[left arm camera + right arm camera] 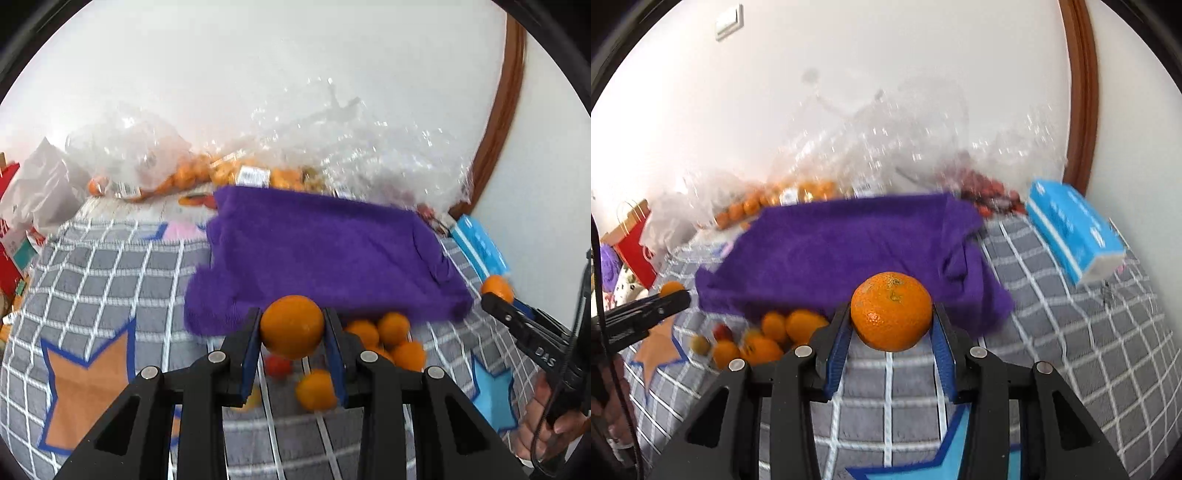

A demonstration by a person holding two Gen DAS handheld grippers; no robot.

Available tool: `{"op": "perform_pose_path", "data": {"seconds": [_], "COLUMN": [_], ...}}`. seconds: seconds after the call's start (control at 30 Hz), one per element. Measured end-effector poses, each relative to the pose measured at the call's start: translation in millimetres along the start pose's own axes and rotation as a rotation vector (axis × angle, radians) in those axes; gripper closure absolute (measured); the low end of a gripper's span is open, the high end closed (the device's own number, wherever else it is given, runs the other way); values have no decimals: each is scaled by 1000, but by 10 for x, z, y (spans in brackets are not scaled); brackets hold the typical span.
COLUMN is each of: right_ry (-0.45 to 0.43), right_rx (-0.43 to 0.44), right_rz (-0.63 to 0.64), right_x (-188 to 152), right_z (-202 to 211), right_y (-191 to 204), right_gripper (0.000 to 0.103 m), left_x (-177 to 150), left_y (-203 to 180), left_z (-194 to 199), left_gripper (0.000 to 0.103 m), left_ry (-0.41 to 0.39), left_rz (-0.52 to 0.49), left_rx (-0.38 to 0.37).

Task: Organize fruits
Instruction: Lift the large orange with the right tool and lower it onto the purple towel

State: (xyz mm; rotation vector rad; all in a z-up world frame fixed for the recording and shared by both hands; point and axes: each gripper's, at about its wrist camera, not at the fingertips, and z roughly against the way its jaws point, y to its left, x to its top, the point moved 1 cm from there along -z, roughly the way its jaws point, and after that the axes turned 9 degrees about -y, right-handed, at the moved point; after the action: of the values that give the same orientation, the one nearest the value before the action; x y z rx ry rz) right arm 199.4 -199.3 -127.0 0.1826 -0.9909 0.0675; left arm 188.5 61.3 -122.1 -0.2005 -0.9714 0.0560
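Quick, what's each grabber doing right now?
Left gripper: closed on a smooth orange.
Right gripper: closed on a dimpled orange.

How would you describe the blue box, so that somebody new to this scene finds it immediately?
Start from the wide purple towel spread on the grey checked cloth. To the towel's right, near the brown wooden frame, lies the light blue rectangular cardboard box. It is the only blue, straight-edged object; its neighbours are round fruit and clear bags.
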Motion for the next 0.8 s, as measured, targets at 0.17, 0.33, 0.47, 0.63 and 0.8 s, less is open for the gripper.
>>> {"op": "perform_pose_path", "data": {"seconds": [0.17, 0.33, 0.47, 0.63, 0.8], "right_ry": [-33, -28, -22, 6, 66], "right_rx": [15, 34, 45, 47, 34], "right_rz": [1, -10, -17, -31, -36], "right_x": [286, 470, 521, 371, 188], "right_z": [-165, -439, -627, -878, -1032], "right_y": [43, 77, 92, 32, -73], "right_gripper": [61, 61, 61, 61, 61], "left_x": [213, 294, 351, 298, 148], "left_y": [21, 45, 37, 19, 36], "left_z": [-168, -416, -611, -839, -969], "left_gripper": [72, 72, 72, 72, 72], "left_ry": [-28, -22, -11, 11, 35], "left_rz": [30, 35, 19, -33, -46], "left_rx": [7, 19, 21, 29, 4]}}
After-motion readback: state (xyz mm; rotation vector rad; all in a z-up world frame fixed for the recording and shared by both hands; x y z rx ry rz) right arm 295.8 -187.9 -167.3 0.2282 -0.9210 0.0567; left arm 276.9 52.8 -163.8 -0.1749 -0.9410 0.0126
